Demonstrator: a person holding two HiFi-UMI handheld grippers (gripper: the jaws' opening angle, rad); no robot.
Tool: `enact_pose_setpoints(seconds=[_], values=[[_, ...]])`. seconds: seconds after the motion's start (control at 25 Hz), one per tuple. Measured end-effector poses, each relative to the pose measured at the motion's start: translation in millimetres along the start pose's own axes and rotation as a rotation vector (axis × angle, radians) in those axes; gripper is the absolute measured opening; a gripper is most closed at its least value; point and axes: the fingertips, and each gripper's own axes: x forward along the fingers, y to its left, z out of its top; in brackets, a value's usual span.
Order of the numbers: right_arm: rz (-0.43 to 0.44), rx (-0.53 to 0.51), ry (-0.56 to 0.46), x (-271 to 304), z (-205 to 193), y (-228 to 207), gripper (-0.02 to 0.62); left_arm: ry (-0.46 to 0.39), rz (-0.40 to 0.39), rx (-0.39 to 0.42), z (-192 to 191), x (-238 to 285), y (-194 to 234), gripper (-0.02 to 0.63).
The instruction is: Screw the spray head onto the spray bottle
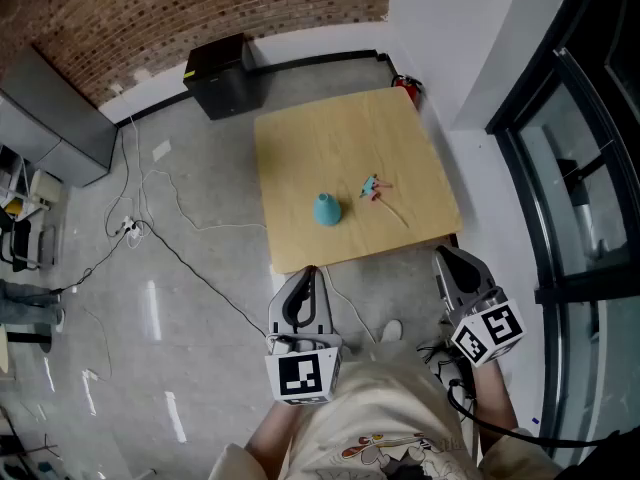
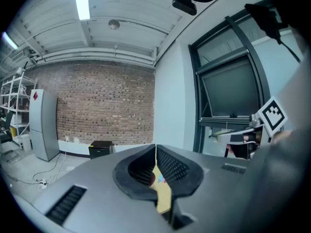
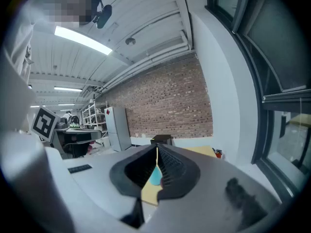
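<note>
A teal spray bottle (image 1: pixel 327 209) stands on the square wooden table (image 1: pixel 300 148), near its middle. The spray head (image 1: pixel 373 187), teal and red with a thin tube, lies to the bottle's right, apart from it. Both grippers hang short of the table's near edge, close to the person's body. My left gripper (image 1: pixel 309 271) is shut and holds nothing; my right gripper (image 1: pixel 443 259) is shut and empty too. In the right gripper view the bottle (image 3: pixel 154 176) peeps out under the closed jaws. In the left gripper view a sliver of table (image 2: pixel 164 195) and the spray head (image 2: pixel 161 179) show below the jaws.
A black box (image 1: pixel 222 74) stands on the floor beyond the table's far left corner. Cables (image 1: pixel 150 228) trail over the concrete floor to the left. A red fire extinguisher (image 1: pixel 407 88) sits by the far right corner, and a glass wall (image 1: pixel 580 168) runs along the right.
</note>
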Motion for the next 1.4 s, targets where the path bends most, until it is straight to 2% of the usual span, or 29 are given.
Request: enact_pose_setpoints(seconds=[0.16,0.32,0.48,0.68,0.8,0.92,1.08,1.24,1.4], values=[[-0.027,0.005,0.019,5,-7,5,0.008,0.016,0.000,-0.014,-5,-1,9,0.009],[-0.058,0.041,0.059,18,-14,11,0.008,0.025,-0.037,-0.033,-14,3,24,0.009],[-0.077,0.026,0.061,35,-20,7,0.008,0.054,-0.079,-0.024,-45,30,37,0.017],[-0.064,0.027,0.104,59,-28,-10,0.008,-0.007,-0.059,0.089,-110,105,46,0.341],[-0.030,0.039,0.132,89,-25,-25,0.008,0.057,-0.030,0.173,-167,160,59,0.446],[0.014,0.016,0.151,113,-9,-44,0.008,0.162,-0.020,0.226,-217,207,66,0.449],[0.048,-0.034,0.194,139,-5,-85,0.008,0.243,0.006,0.203,-265,257,66,0.449],[0.102,-0.048,0.247,162,-12,-111,0.008,0.284,0.079,0.179,-287,289,77,0.449],[0.145,-0.075,0.313,186,-25,-110,0.008,0.330,0.116,0.158,-293,307,85,0.440]])
